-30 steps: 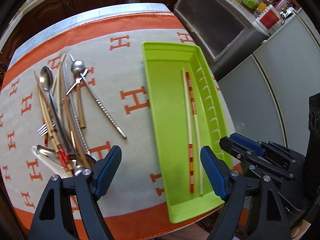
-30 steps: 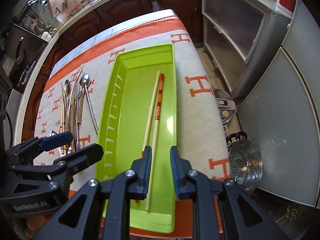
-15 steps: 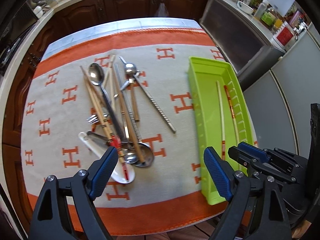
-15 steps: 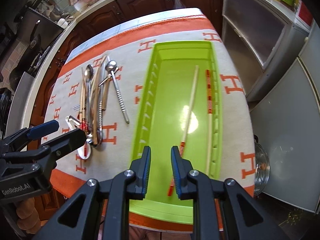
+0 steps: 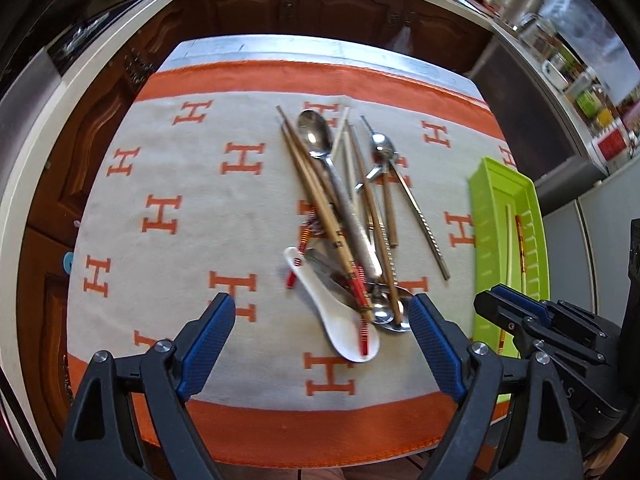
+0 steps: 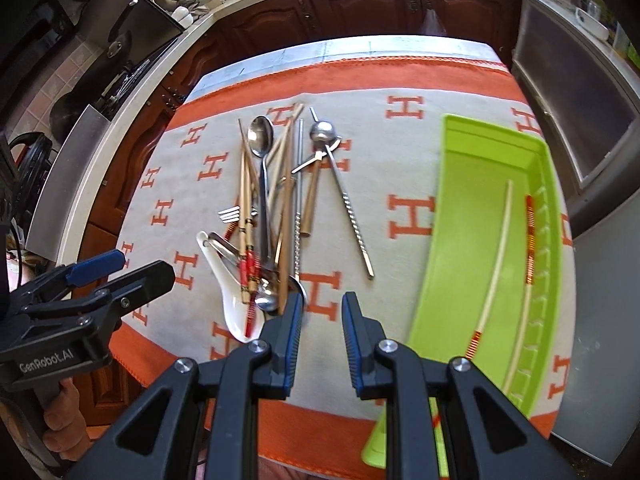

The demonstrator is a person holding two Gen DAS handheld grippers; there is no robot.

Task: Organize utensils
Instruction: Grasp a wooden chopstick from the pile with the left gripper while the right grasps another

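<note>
Left tool (image 5: 320,344) shifted over utensil pile (image 5: 344,220); tray (image 5: 486,216) now right.

Dark wooden cabinets (image 5: 320,8) under a pale countertop (image 6: 168,64).

Glossy plastic tray (image 6: 472,216), shiny metal spoon (image 5: 318,138)
</note>
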